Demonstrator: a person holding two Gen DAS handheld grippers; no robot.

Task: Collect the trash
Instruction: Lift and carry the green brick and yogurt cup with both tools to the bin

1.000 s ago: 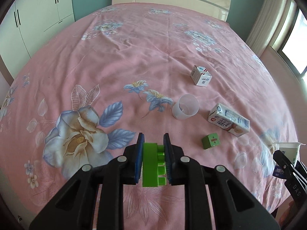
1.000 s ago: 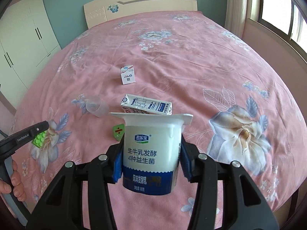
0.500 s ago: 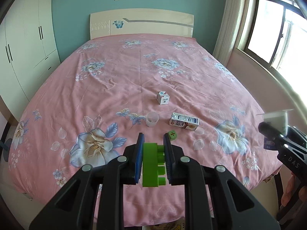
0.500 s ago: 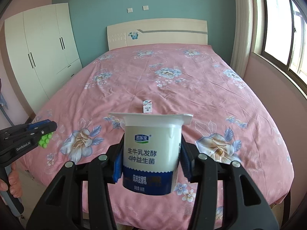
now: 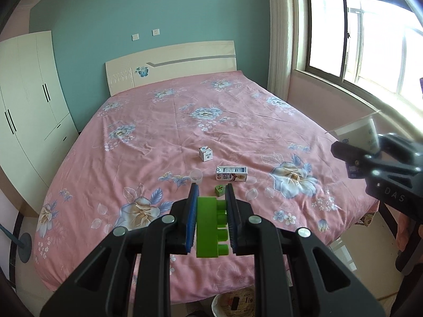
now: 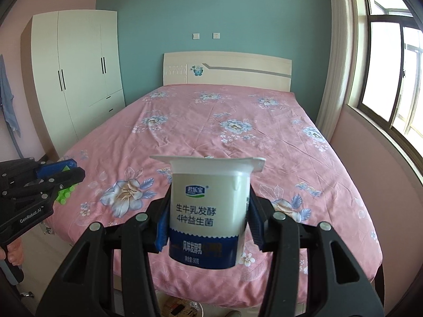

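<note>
My left gripper (image 5: 211, 211) is shut on a green toy brick (image 5: 210, 227), held in the air off the foot of the pink flowered bed (image 5: 164, 137). My right gripper (image 6: 208, 219) is shut on a white and blue yogurt cup (image 6: 208, 208), also held off the bed's foot. On the bed lie a milk carton (image 5: 231, 173), a small white box (image 5: 205, 153), a clear plastic cup (image 5: 196, 176) and a small green cube (image 5: 219, 190). A trash bin (image 5: 235, 302) stands on the floor below my left gripper. The yogurt cup hides these bed items in the right wrist view.
A white wardrobe (image 5: 23, 121) stands left of the bed. A window (image 5: 370, 34) and curtain (image 5: 281, 34) are on the right. The headboard (image 5: 171, 66) is at the far end. The right gripper shows in the left wrist view (image 5: 380, 163); the left gripper shows in the right wrist view (image 6: 39, 185).
Both grippers have pulled back and up away from the bed, each still holding its item. The bed items now look small and far, and the bin has come into view below.
</note>
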